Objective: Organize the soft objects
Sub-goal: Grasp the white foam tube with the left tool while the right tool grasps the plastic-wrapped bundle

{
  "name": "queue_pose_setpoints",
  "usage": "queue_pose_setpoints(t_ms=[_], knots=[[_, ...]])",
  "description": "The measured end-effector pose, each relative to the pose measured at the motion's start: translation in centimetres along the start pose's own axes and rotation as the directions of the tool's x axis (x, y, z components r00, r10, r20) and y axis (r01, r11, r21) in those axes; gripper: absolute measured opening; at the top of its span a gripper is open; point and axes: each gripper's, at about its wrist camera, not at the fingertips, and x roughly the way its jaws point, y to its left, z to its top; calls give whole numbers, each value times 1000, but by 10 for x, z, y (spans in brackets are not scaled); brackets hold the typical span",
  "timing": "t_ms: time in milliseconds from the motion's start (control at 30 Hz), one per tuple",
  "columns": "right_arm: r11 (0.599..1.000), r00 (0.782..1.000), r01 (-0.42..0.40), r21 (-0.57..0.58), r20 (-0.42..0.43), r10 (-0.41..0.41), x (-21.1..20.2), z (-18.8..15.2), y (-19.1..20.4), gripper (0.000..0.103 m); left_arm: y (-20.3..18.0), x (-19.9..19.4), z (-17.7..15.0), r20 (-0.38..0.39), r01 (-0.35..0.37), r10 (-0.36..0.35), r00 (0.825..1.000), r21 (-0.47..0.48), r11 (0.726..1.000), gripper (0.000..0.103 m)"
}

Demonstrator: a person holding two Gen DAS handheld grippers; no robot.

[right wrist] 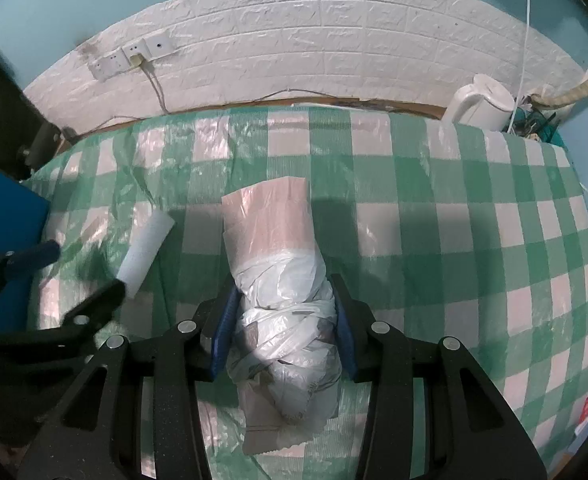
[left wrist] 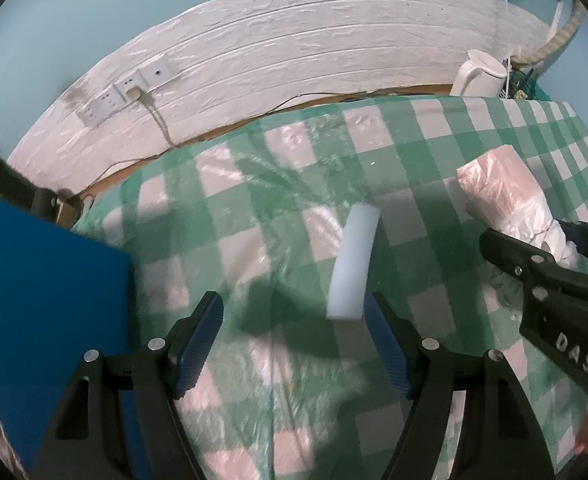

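Observation:
A white foam strip [left wrist: 352, 264] lies on the green checked tablecloth [left wrist: 253, 240], its near end just inside the right fingertip of my left gripper [left wrist: 294, 304]. That gripper stands open above the cloth and its pads do not press on the strip. In the right wrist view the strip [right wrist: 145, 252] lies left of centre, with the left gripper [right wrist: 81, 276] beside its near end. My right gripper [right wrist: 285, 286] is shut on a soft bundle [right wrist: 281, 320] wrapped in white and pink plastic bags, both blue pads pressing its sides. From the left wrist the bundle [left wrist: 506, 196] and right gripper [left wrist: 534, 264] show at the right.
A blue flat box [left wrist: 53, 300] sits at the table's left edge. A white kettle [right wrist: 482, 104] stands at the back right beside cables. Wall sockets [right wrist: 133, 56] with a plugged cord are on the white brick-pattern wall behind. Clear plastic film covers the cloth.

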Motion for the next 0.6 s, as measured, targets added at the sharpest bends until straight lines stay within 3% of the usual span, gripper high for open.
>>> queue_pose_setpoints(t_ms=[267, 500, 533, 600], knots=[[999, 999, 33, -12, 16, -33, -7, 0, 1, 43, -12, 19, 12, -14, 4, -3, 1000, 35, 999, 75], [999, 1000, 31, 12, 4, -31, -3, -1, -7, 43, -10, 22, 13, 2, 23, -23, 1000, 12, 1000, 75], [999, 1000, 30, 14, 3, -30, -3, -1, -8, 43, -10, 22, 13, 7, 26, -26, 1000, 10, 1000, 72], [999, 1000, 30, 18, 3, -30, -2, 0, -8, 43, -10, 20, 12, 16, 49, -49, 999, 2, 999, 50]])
